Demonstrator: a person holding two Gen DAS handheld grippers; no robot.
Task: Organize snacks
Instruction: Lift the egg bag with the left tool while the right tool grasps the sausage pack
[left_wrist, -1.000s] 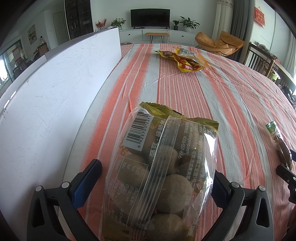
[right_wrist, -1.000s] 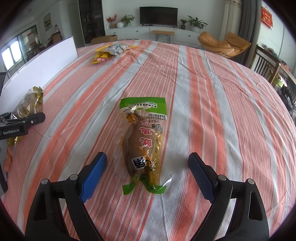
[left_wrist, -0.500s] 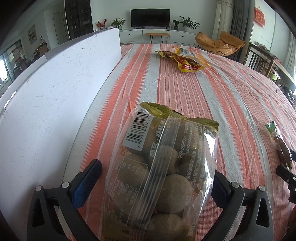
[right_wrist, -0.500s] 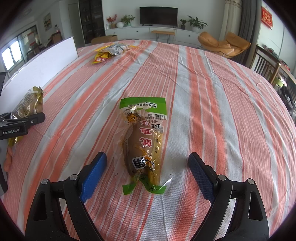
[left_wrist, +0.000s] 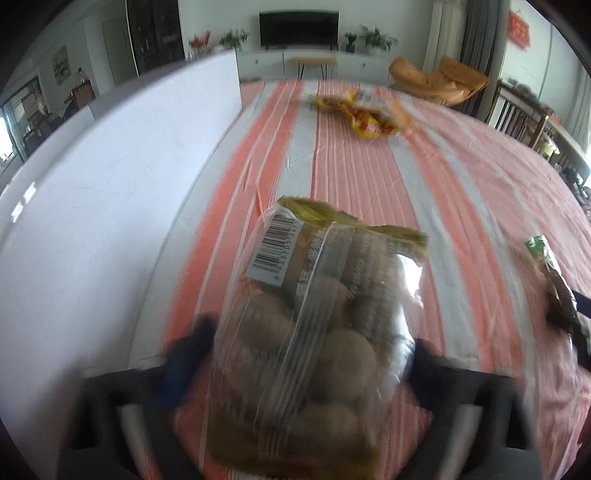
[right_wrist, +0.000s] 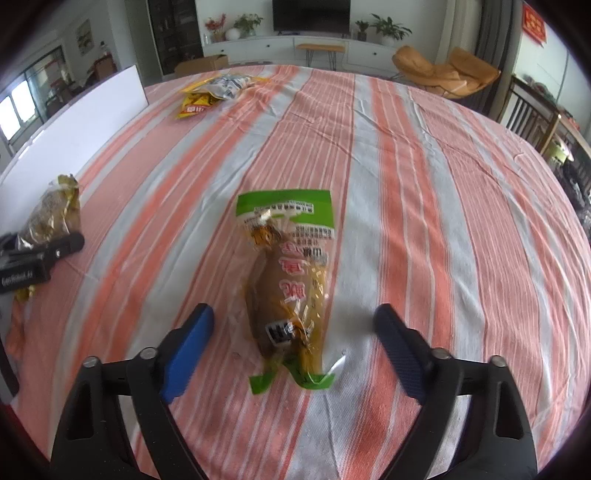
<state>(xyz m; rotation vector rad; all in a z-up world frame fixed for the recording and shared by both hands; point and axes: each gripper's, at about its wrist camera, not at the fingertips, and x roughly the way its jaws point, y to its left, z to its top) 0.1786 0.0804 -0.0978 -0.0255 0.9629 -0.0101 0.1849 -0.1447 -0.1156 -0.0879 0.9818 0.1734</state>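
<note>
Snack bag (left_wrist: 314, 332) between blurred left hand-held gripper (left_wrist: 299, 363), grip unclear; right hand-held gripper (right_wrist: 293, 347) spread wide

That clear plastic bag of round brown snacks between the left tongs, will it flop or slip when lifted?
The clear plastic bag of round brown snacks will probably sag: its film is thin and wrinkled. The loose balls inside would likely shift. The glossy film may slip between the left gripper's blue pads; whether they grip yet is blurred.

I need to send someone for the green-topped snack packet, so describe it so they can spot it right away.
On the orange-and-white striped tablecloth, look near the middle, between the right gripper's open jaws. The green-topped packet lies flat, holding one brown piece under red lettering, unlike the gold bag of round balls to its left.
</note>
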